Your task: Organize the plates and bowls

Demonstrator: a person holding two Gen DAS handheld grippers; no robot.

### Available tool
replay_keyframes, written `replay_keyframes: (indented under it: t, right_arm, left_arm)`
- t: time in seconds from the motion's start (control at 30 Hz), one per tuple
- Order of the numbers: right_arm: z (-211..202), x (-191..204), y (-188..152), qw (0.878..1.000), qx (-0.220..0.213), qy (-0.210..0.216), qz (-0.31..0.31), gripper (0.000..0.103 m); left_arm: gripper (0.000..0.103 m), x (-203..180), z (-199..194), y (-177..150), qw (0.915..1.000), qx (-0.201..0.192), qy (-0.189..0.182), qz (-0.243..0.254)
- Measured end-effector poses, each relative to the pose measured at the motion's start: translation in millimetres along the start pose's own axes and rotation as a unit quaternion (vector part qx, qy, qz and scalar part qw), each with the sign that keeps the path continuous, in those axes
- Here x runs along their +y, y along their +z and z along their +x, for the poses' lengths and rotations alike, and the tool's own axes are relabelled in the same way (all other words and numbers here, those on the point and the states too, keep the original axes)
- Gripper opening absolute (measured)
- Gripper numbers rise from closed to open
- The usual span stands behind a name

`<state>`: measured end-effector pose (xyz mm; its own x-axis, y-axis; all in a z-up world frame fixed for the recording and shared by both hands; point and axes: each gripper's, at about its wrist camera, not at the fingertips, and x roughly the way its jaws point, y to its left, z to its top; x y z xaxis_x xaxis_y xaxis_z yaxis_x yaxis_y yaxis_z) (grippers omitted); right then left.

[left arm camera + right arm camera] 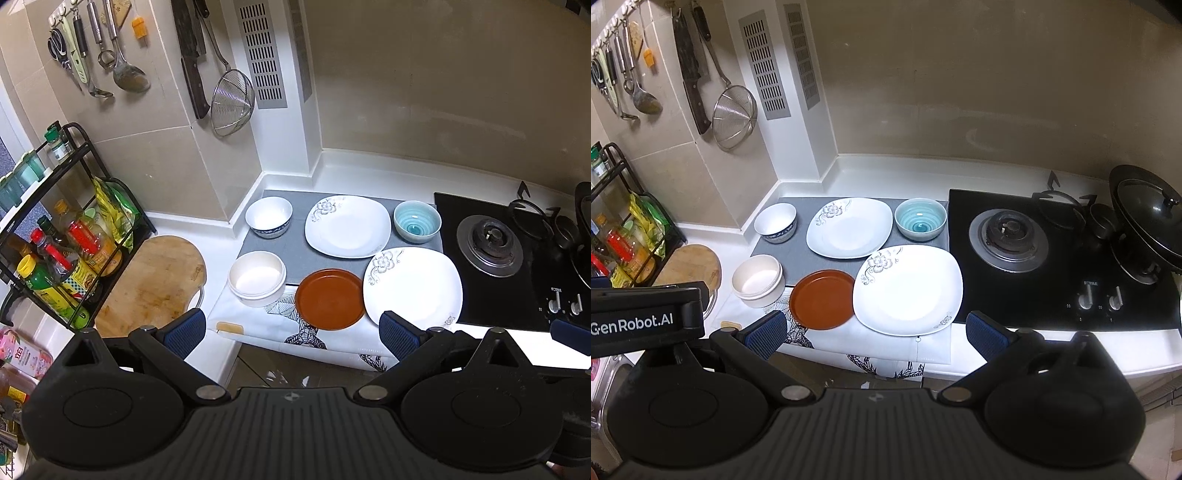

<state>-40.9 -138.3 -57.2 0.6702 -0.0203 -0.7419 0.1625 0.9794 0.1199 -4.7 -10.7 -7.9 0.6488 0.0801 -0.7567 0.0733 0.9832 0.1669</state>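
Observation:
On the counter lie two white square flowered plates, one at the back (347, 226) (849, 227) and one in front (413, 288) (908, 290). A brown round plate (330, 298) (822, 299) sits left of the front one. A white bowl with blue pattern (269, 216) (775, 222), a cream bowl (257, 278) (758, 280) and a teal bowl (417, 220) (920, 218) stand around them. My left gripper (291, 334) is open and empty, held above the counter's front edge. My right gripper (876, 334) is open and empty, in front of the plates.
A gas hob (491, 245) (1012, 236) lies right of the dishes, with a black wok and lid (1148, 218) at far right. A round wooden board (155, 284) and a condiment rack (62, 236) stand at left. Utensils, a knife and a strainer (232, 103) hang on the wall.

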Motion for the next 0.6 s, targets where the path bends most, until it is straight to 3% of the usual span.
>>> replay_keyframes:
  t: [0.6]
  right_arm:
    - [-2, -6, -10, 1.000, 0.008, 0.003, 0.002, 0.103]
  left_arm:
    - [0.100, -8, -3, -9, 0.9999, -0.002, 0.011, 0.013]
